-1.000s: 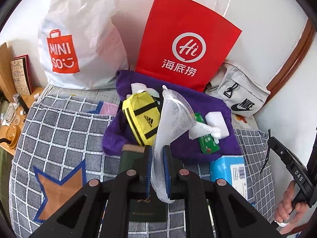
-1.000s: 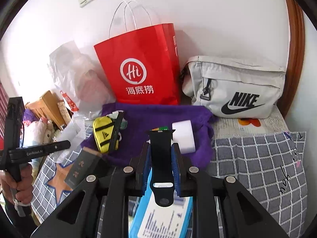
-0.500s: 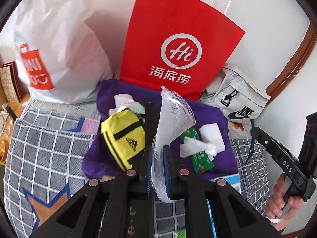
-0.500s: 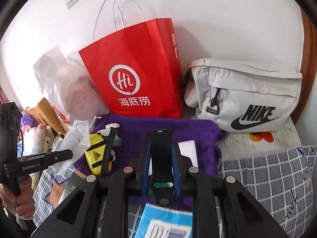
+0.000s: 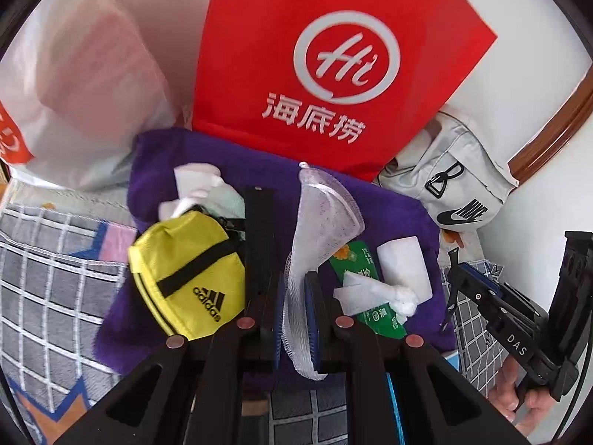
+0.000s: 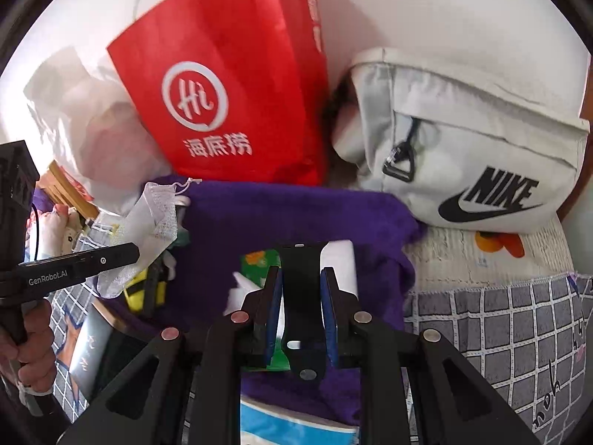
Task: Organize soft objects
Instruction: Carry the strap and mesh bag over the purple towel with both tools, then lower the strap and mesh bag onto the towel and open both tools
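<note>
In the left wrist view my left gripper [image 5: 294,278] is shut on a white mesh pouch [image 5: 322,218], which stands up out of its jaws above a purple towel [image 5: 393,204]. On that towel lie a yellow Adidas pouch [image 5: 189,274], a black strap [image 5: 259,230], a green packet [image 5: 361,259], crumpled tissue [image 5: 374,293] and a white block [image 5: 404,263]. My right gripper [image 6: 301,270] is shut on a black watch strap [image 6: 300,296], held over the purple towel [image 6: 296,215]. The mesh pouch [image 6: 155,218] shows at the left of the right wrist view.
A red paper bag [image 5: 333,66], a white plastic bag [image 5: 74,74] and a grey Nike bag [image 6: 463,148] lean on the wall behind the towel. A blue packet [image 6: 296,426] and a dark booklet [image 6: 100,345] lie on the grey checked blanket [image 6: 500,315].
Both grippers have moved forward and down toward the purple towel, each keeping its grip. The bags and the items on the towel now appear larger and closer.
</note>
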`<action>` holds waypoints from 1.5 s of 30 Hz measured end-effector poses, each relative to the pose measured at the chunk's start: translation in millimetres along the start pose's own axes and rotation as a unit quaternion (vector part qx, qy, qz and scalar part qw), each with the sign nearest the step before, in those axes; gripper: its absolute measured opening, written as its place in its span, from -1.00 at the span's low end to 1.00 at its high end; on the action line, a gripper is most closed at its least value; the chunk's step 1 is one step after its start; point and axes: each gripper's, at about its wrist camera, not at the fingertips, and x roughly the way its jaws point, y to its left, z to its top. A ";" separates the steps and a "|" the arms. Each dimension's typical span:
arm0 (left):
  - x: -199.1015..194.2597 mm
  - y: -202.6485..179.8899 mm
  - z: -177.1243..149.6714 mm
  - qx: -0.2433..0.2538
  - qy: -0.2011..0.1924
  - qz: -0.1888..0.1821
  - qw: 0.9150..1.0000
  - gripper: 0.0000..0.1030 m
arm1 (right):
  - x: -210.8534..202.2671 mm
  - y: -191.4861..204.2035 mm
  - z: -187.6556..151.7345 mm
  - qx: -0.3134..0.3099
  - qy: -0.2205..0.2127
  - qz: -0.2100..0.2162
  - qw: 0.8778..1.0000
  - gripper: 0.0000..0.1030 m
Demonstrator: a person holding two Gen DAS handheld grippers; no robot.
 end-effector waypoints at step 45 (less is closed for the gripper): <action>11.4 -25.6 1.0 0.050 0.004 -0.026 0.998 0.39 | 12.1 -0.8 -1.1 -0.002 0.018 0.006 1.000 0.09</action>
